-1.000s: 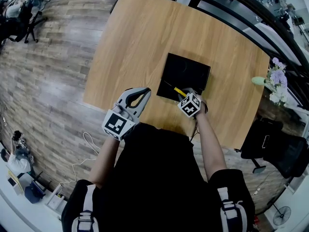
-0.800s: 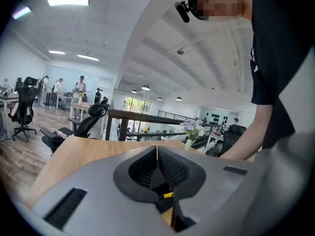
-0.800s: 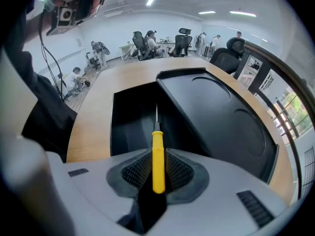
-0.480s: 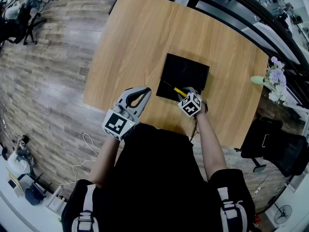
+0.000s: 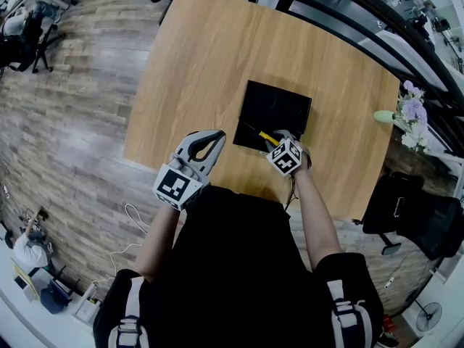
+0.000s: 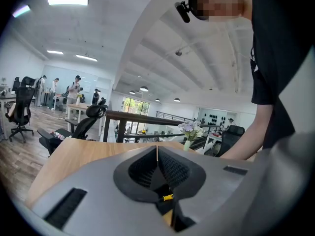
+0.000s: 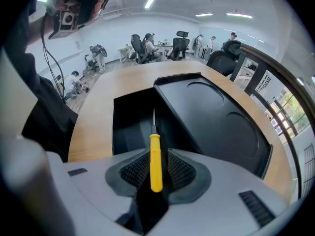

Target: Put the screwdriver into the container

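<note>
In the right gripper view a screwdriver [image 7: 155, 162] with a yellow handle and a thin metal tip sits between the jaws of my right gripper [image 7: 155, 156], which is shut on the handle. Its tip points out over the near compartment of the black container [image 7: 129, 122]. From the head view, the screwdriver [image 5: 267, 135] hangs over the near edge of the container [image 5: 279, 107], with my right gripper [image 5: 275, 139] just behind it. My left gripper [image 5: 219, 135] hovers over bare wood left of the container, shut and holding nothing; its pads [image 6: 170, 166] meet in a thin line.
The wooden table [image 5: 210, 56] ends close to the person's body. A vase of flowers [image 5: 407, 114] stands at its right edge and also shows in the left gripper view as flowers [image 6: 190, 129]. A black office chair [image 5: 413, 223] and a dark railing [image 5: 377, 20] lie to the right.
</note>
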{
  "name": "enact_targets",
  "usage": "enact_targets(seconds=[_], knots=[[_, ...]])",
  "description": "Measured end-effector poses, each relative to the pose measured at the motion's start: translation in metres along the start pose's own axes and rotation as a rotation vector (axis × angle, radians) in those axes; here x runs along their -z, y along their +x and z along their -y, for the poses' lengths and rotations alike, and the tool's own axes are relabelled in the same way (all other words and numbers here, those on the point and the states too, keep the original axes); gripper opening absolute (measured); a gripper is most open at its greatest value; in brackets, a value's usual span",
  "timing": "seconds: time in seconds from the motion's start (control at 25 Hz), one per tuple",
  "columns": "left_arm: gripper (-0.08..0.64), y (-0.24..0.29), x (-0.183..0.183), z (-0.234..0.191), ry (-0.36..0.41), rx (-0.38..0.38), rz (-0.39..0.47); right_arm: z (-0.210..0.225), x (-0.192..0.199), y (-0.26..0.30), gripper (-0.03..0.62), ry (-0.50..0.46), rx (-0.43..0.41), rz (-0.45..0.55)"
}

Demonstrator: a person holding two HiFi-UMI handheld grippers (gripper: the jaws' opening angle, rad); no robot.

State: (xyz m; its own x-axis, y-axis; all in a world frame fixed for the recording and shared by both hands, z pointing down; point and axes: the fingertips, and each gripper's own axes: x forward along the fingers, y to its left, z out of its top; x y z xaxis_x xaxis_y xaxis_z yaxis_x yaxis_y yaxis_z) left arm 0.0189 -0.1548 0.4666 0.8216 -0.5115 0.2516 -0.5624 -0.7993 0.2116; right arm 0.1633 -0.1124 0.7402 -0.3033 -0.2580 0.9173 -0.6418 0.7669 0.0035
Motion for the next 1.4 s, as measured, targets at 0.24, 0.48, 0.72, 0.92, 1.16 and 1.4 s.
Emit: enact_targets(seconds=[0.24, 0.48, 0.72, 0.92, 1.16, 1.4], knots=[[0.028, 0.002, -0.001, 0.001, 0.009, 0.017, -0.008, 0.000, 0.000, -0.007, 0.121, 0.015, 0.016, 0.007], [0.028, 0.001, -0.001, 0.001, 0.007, 0.055, 0.015, 0.000, -0.002, -0.017, 0.121, 0.054, 0.059, 0.029], [0.028, -0.004, 0.002, -0.001, 0.030, 0.113, -0.004, -0.003, -0.003, -0.027, 0.120, 0.125, 0.117, 0.065], [0.028, -0.011, 0.004, -0.004, 0.053, 0.165, -0.017, -0.006, -0.007, -0.039, 0.090, 0.191, 0.201, 0.106], [0.028, -0.016, 0.007, -0.002, 0.076, 0.251, -0.031, -0.013, -0.013, -0.055, 0.046, 0.318, 0.266, 0.166], [0.028, -0.017, 0.010, 0.000, 0.097, 0.332, -0.044, -0.024, -0.028, -0.074, 0.026, 0.391, 0.315, 0.235]])
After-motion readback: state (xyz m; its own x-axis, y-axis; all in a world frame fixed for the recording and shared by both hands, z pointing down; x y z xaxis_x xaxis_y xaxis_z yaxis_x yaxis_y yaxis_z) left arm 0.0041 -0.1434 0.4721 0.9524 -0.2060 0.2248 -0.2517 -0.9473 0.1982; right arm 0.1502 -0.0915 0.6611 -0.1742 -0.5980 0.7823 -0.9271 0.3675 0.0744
